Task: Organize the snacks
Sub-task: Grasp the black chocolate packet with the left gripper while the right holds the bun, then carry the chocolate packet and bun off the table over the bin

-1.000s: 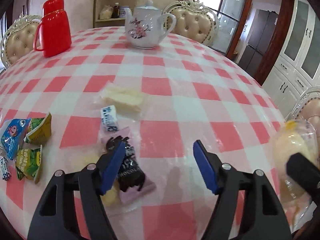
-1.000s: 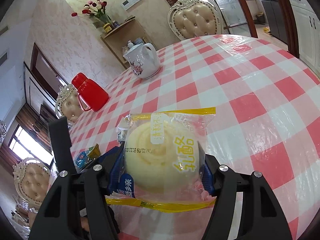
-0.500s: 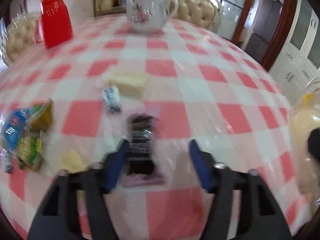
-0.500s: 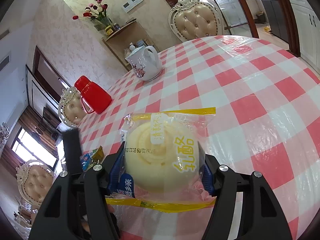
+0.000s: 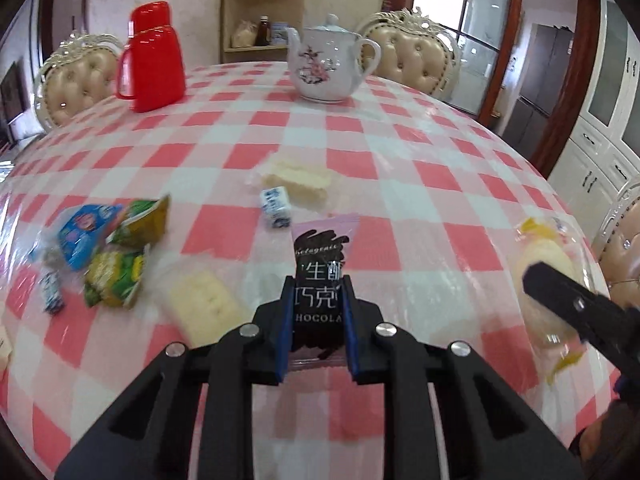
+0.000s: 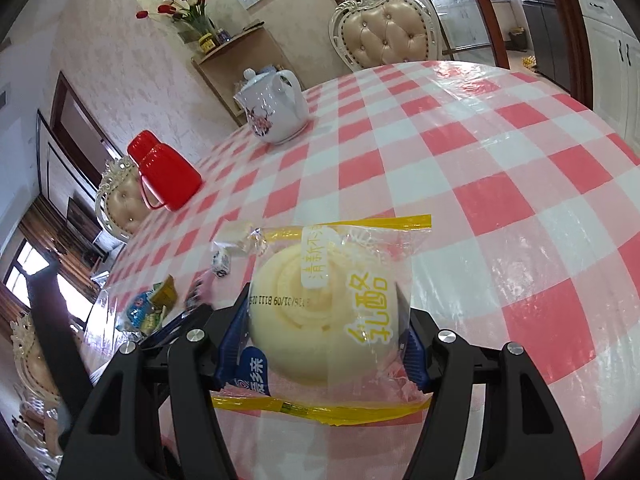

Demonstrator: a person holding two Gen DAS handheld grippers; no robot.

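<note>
Toward the desk's (image 5: 360, 128) far edge stand a lidded red jug (image 5: 154, 58) and, to its right, a lidded flowered teapot (image 5: 328, 66); their contents cannot be seen. Near the left edge lie blue and green snack packets (image 5: 108, 248). The left gripper (image 5: 316, 312) is clamped on a pink-and-black chocolate packet (image 5: 322, 256) at the near middle. The right gripper (image 6: 320, 328) squeezes a clear, yellow-trimmed bag holding a pale swirled bun (image 6: 324, 312), above the desk's near right part
</note>
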